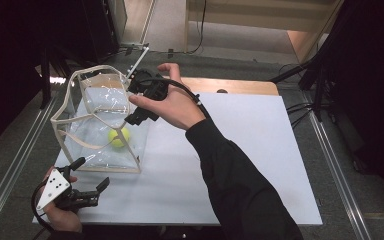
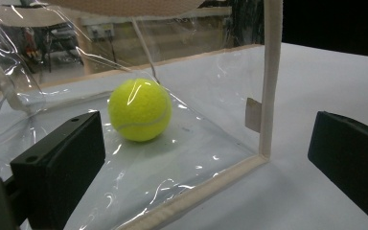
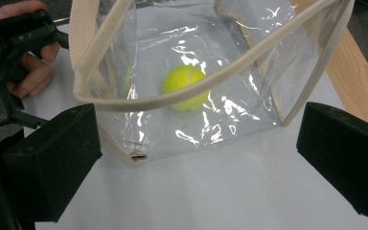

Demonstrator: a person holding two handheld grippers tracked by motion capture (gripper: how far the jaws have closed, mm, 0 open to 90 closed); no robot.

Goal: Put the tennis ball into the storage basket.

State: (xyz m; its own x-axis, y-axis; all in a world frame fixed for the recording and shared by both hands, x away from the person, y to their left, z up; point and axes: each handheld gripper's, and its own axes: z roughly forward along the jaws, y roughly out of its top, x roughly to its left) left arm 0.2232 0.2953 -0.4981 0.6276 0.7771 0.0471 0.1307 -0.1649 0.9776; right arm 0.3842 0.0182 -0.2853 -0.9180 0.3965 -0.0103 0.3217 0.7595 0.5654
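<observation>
Now a tennis ball (image 1: 119, 137) lies inside the clear plastic tote bag (image 1: 92, 112); the right gripper (image 1: 137, 100) above and the left gripper (image 1: 91, 176) beside it have jaws spread, holding nothing.

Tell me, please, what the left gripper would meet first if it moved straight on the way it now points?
Most likely the clear bag: its cream-trimmed bottom edge lies just ahead of the open left gripper. The tennis ball sits behind that wall.
</observation>
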